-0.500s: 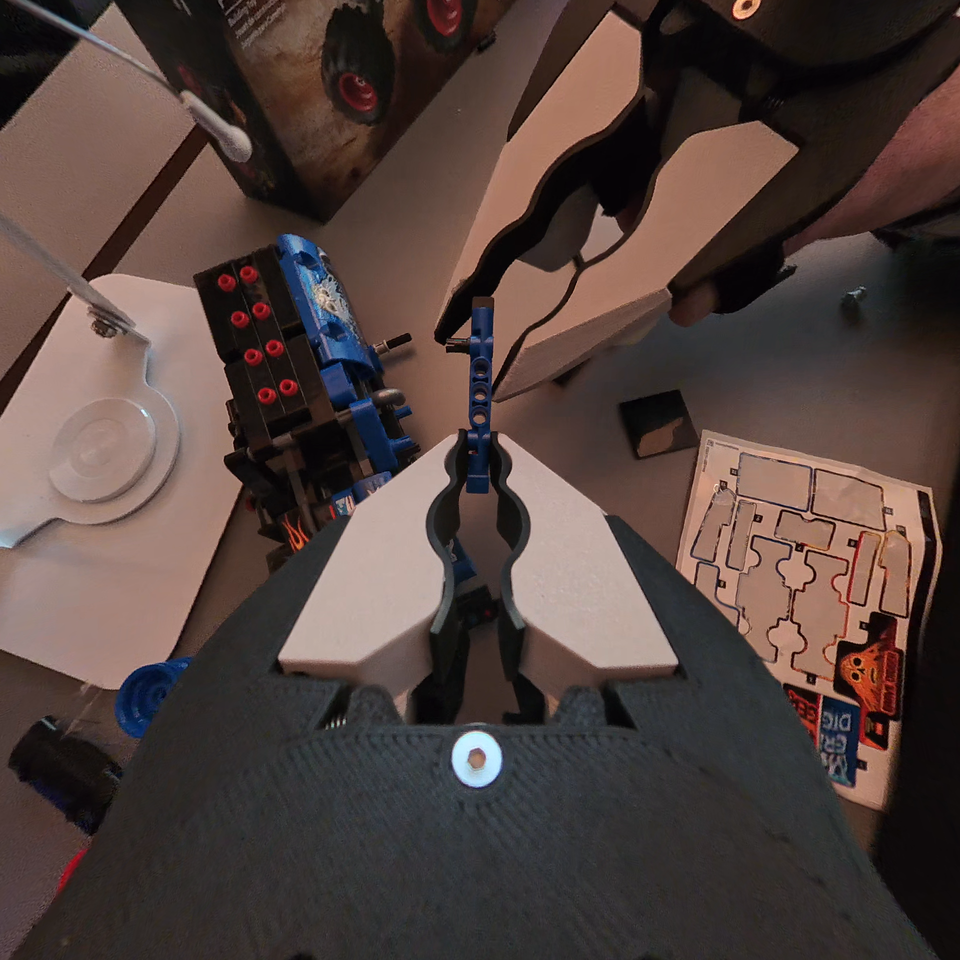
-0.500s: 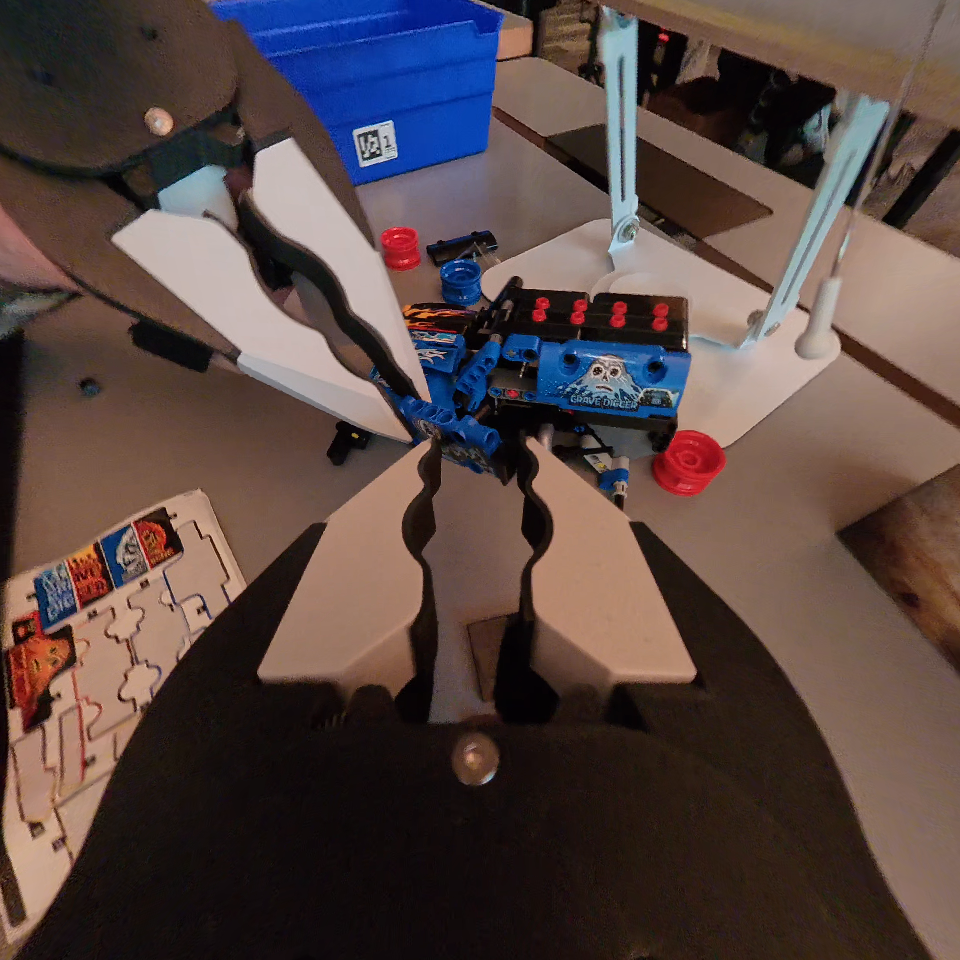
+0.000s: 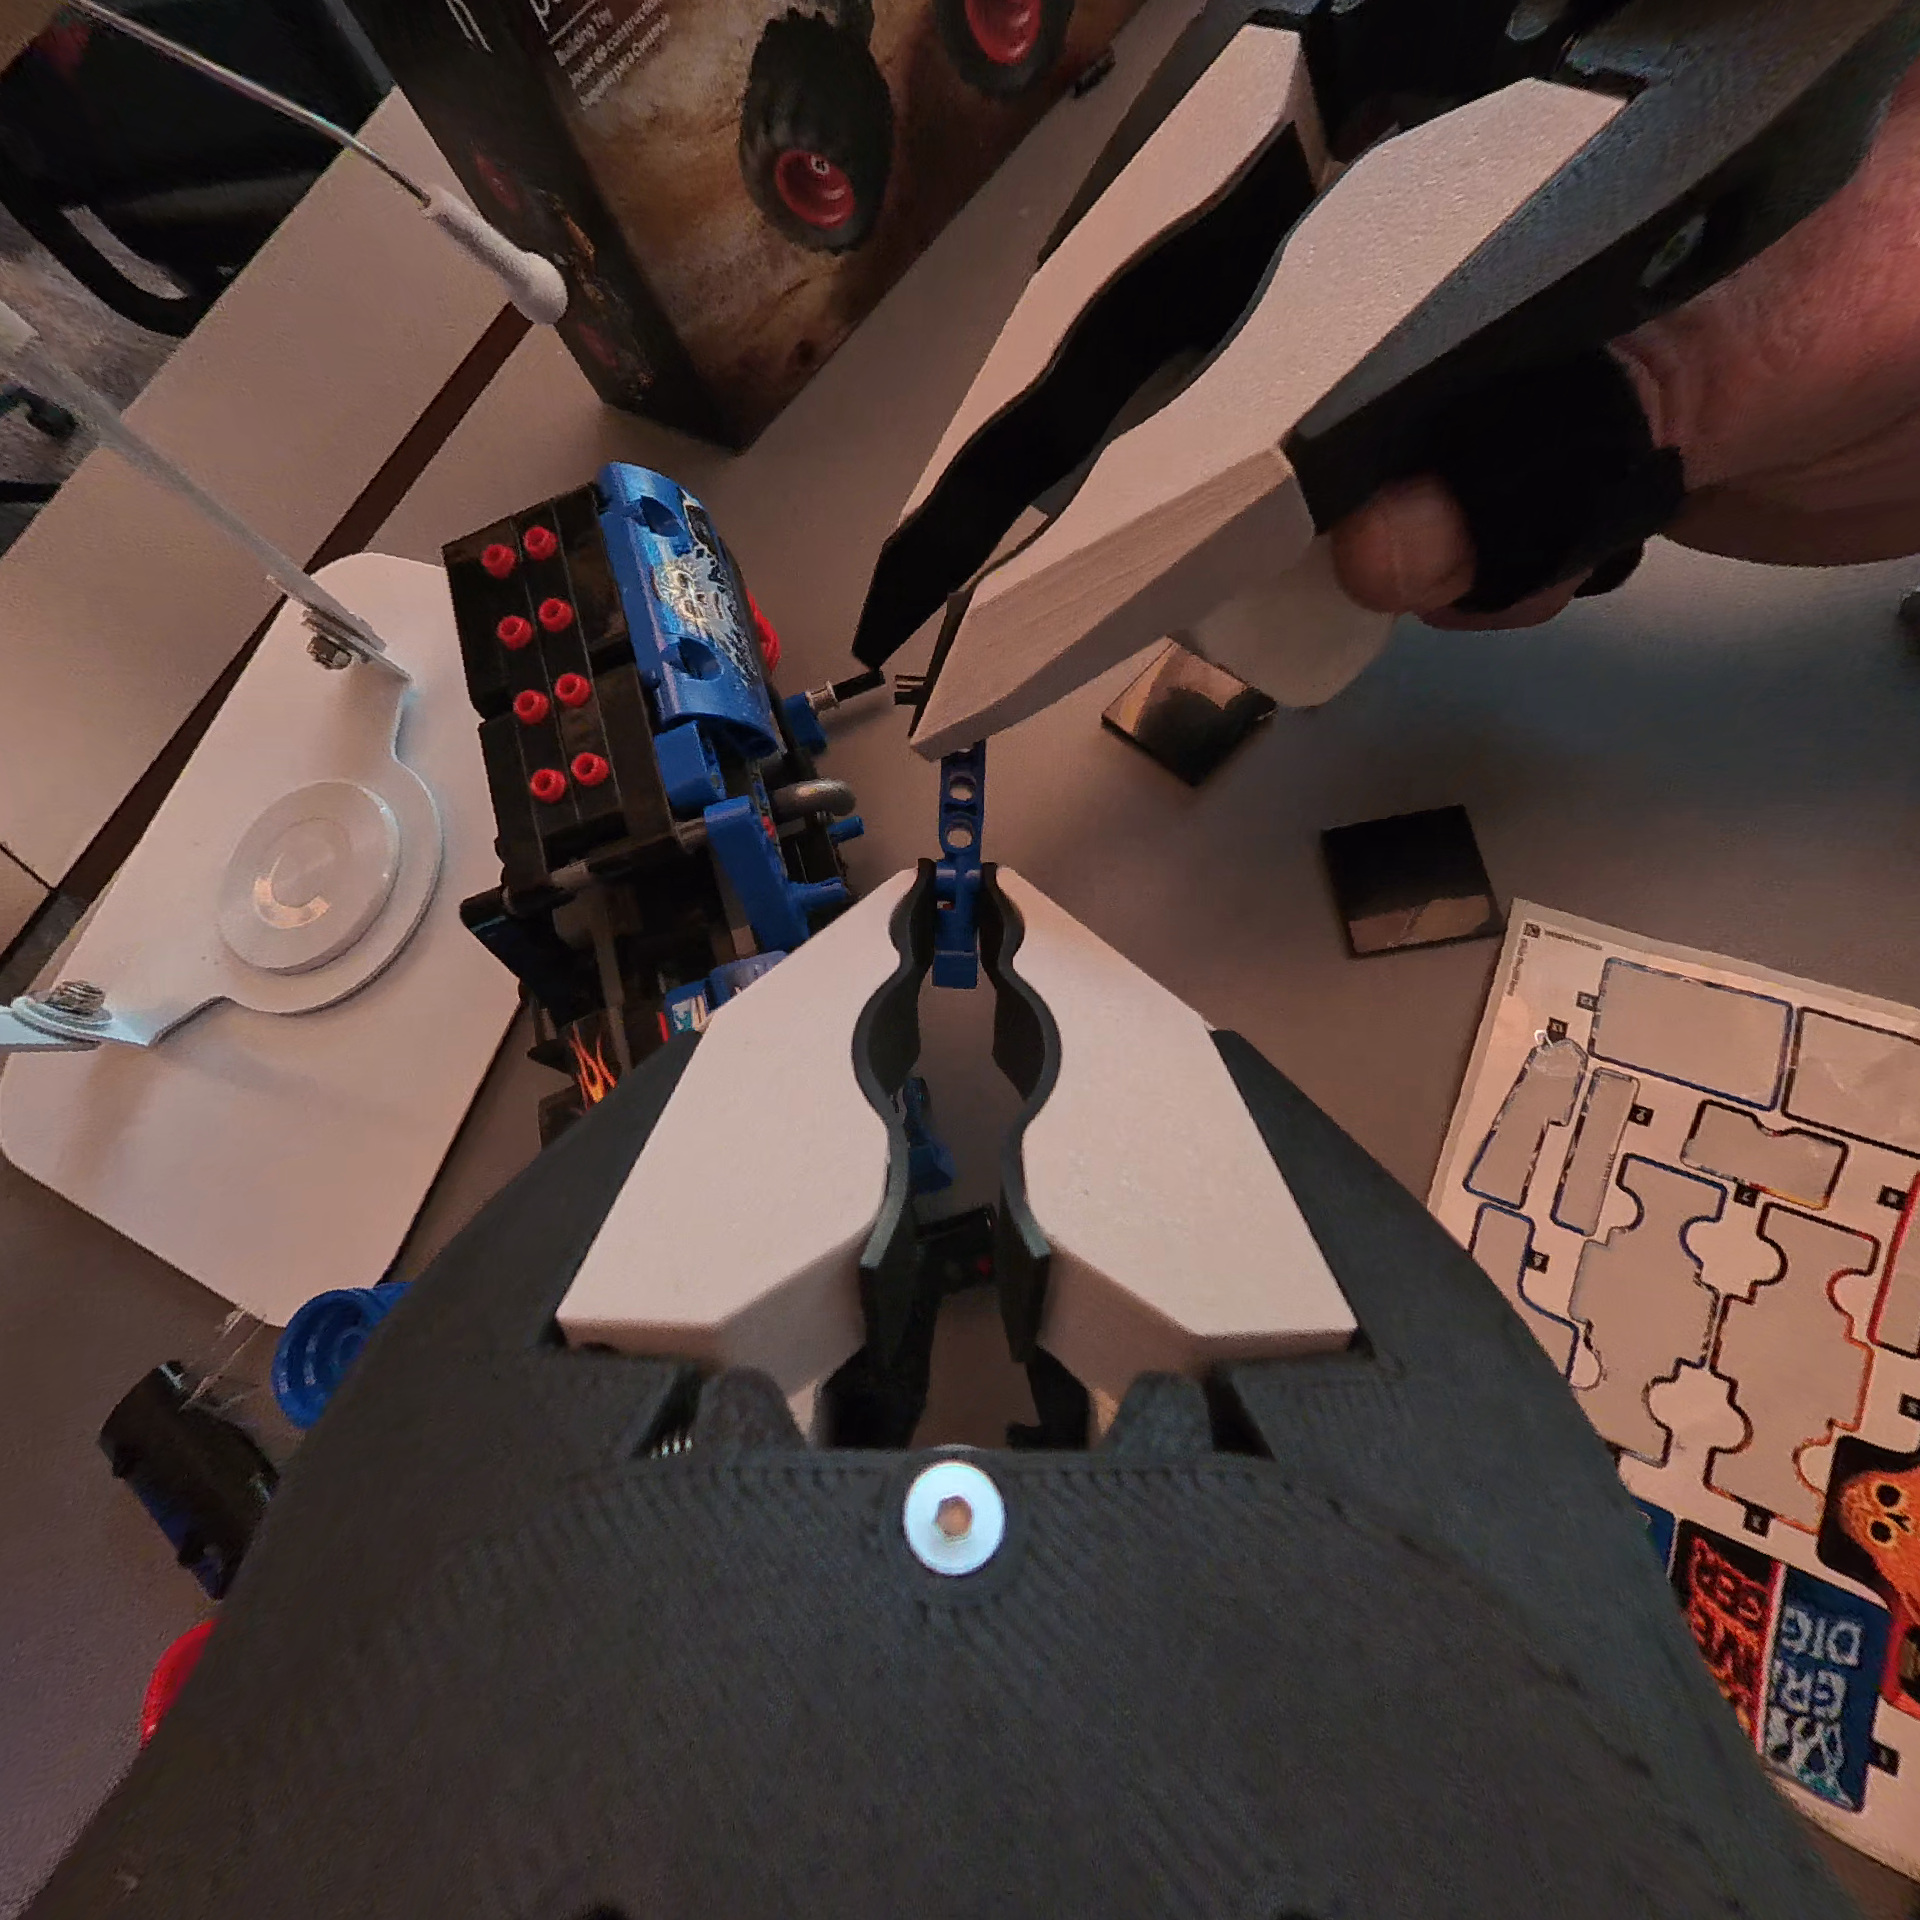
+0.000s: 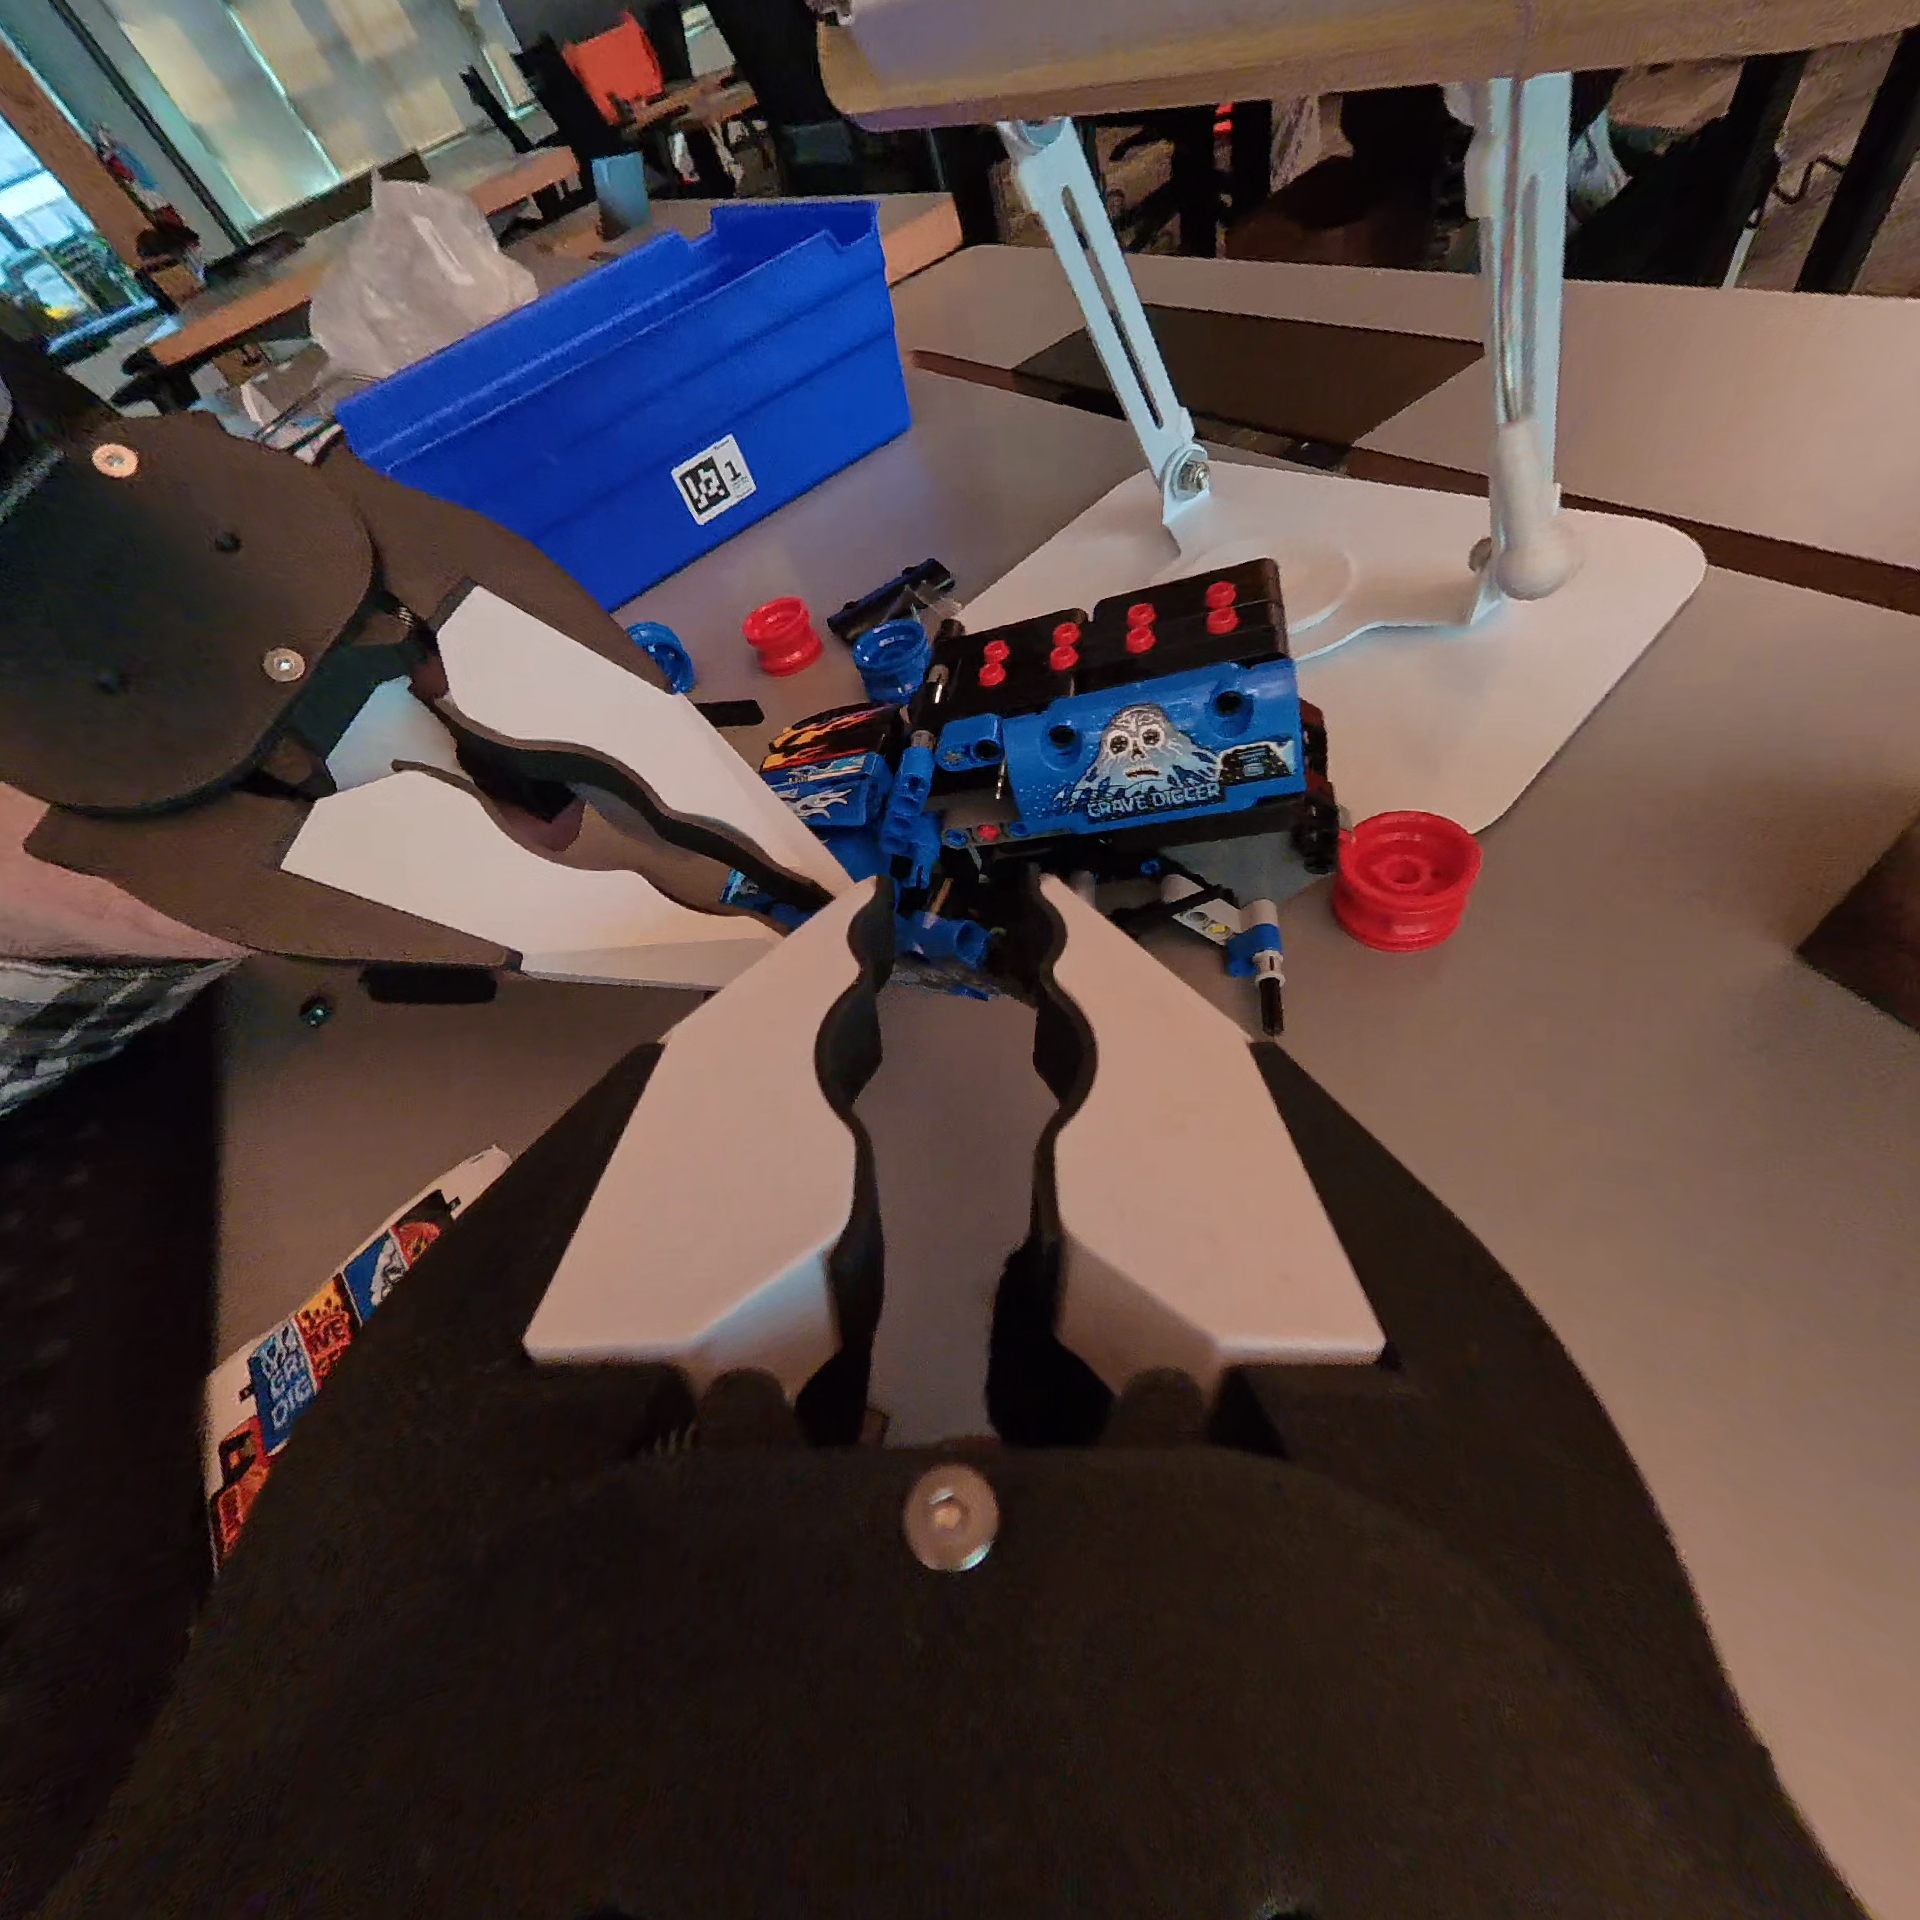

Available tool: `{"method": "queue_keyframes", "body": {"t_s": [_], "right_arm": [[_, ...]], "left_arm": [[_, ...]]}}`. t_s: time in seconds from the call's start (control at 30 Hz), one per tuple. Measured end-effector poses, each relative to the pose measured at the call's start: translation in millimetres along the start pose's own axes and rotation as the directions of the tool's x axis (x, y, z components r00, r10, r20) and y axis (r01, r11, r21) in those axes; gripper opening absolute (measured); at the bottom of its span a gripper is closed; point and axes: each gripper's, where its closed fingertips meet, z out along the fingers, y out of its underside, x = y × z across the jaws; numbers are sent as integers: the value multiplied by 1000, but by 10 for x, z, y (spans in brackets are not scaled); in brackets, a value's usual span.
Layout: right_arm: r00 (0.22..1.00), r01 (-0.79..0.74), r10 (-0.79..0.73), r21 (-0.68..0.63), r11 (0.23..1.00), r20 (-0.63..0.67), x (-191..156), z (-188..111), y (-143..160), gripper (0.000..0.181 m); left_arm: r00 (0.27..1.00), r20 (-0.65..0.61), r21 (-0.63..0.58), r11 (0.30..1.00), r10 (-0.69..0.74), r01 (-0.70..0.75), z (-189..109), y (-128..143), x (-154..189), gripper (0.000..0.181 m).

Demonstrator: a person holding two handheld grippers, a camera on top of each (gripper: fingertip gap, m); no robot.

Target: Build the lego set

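Meanwhile left gripper [image 3: 954, 902] jaws clamp a blue beam [image 3: 958, 831]; right gripper [image 4: 958, 906] jaws apart beside truck [image 4: 1122, 748].

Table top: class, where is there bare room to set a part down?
Free: between the red wheel and right gripper; between black tiles and box. Crowded: around the truck model and blue bin.

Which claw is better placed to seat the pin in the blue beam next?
Probably right. The left claw is shut on the blue beam, steadying it; the right claw, open, sits at the beam's far end.
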Motion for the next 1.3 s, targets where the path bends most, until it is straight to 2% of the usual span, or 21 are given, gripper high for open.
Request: {"method": "queue_keyframes", "body": {"t_s": [0.1,0.17,0.3,0.33,0.4,0.57,0.63,0.67,0.7,0.73,0.8,0.9,0.93,1.0,1.03,1.1,1.13,1.2,1.27,1.3], "right_arm": [[998,-53,53,-6,999,-21,68,-39,8,38],[989,-143,143,0,990,-41,140,-57,41,57],[967,-253,253,-9,967,39,9,1,81,47],[957,-283,283,-11,959,67,-44,31,96,38],[935,-340,337,8,940,113,-99,47,64,30],[900,-412,399,43,910,176,-124,59,9,29],[874,-457,441,37,889,203,-118,56,24,46],[854,-487,467,38,873,230,-126,50,13,48],[845,-502,480,43,864,237,-123,47,6,44],[852,-495,472,54,867,226,-117,49,5,30],[863,-483,461,71,873,207,-110,51,-7,26],[883,-450,427,97,888,194,-67,-6,-59,24],[896,-429,409,100,898,170,-20,-30,-64,24],[915,-391,377,81,917,140,36,-70,-54,24],[919,-382,371,68,922,135,42,-82,-46,24],[927,-367,361,47,929,102,87,-90,-5,24],[931,-358,354,32,933,93,94,-87,22,24],[930,-354,350,21,935,108,50,-78,28,24],[939,-333,331,4,943,96,33,-60,59,24],[942,-324,323,-4,946,91,33,-53,76,24]], "left_arm": [[1000,25,14,1000,3,-3,9,-18,-12,6],[999,48,24,1000,-4,3,0,-26,-51,6],[996,85,57,998,2,-7,-1,-75,-59,6],[995,101,72,997,0,-8,-16,-107,-76,6],[991,134,66,997,24,-33,-25,-103,-101,6],[983,174,78,995,50,-64,-59,-142,-145,6],[980,185,67,994,68,-82,-61,-128,-142,6],[979,187,54,994,78,-90,-49,-109,-132,6],[979,186,52,994,84,-96,-36,-105,-113,6],[979,182,57,993,88,-99,-26,-113,-89,6],[978,189,65,993,87,-101,-30,-131,-85,6],[991,112,82,993,76,-86,-47,-162,-22,10],[990,115,79,992,85,-94,-85,-184,-66,19],[993,104,115,991,58,-70,-198,-295,-195,24],[996,80,99,994,35,-43,-217,-307,-257,36],[997,76,18,1000,19,-20,-182,-257,-422,79],[996,86,-21,999,29,-28,-145,-236,-513,87],[998,55,-95,995,15,-10,-26,-178,-630,88],[997,-60,-250,968,-43,27,129,29,-564,96],[994,-87,-306,952,-59,30,197,114,-564,92]]}}
